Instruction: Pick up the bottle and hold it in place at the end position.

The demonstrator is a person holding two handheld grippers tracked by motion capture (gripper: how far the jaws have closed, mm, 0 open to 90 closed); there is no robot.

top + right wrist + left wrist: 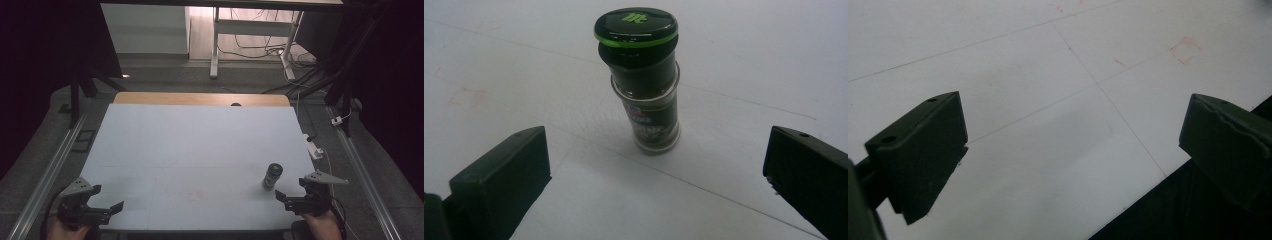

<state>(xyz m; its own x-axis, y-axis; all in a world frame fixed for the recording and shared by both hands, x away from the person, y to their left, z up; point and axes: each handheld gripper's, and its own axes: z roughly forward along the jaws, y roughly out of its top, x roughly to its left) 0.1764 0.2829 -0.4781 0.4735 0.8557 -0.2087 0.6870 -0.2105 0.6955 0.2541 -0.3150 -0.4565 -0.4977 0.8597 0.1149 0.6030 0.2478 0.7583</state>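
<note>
Right tongs (656,175) gaped, near tall glass spice jar with black-green lid (644,80), upright on white counter (190,150). Risk: off-centre approach could tip it. Left tongs (1073,150) apart, empty.

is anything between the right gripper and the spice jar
Nothing visible. The right gripper faces the upright spice jar with its fingers wide apart, and just bare white table lies between them. It has not touched the jar.

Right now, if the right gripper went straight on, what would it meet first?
The spice jar, standing upright between the lines of the open right gripper; nothing lies before it, though depth is hard to judge.
</note>
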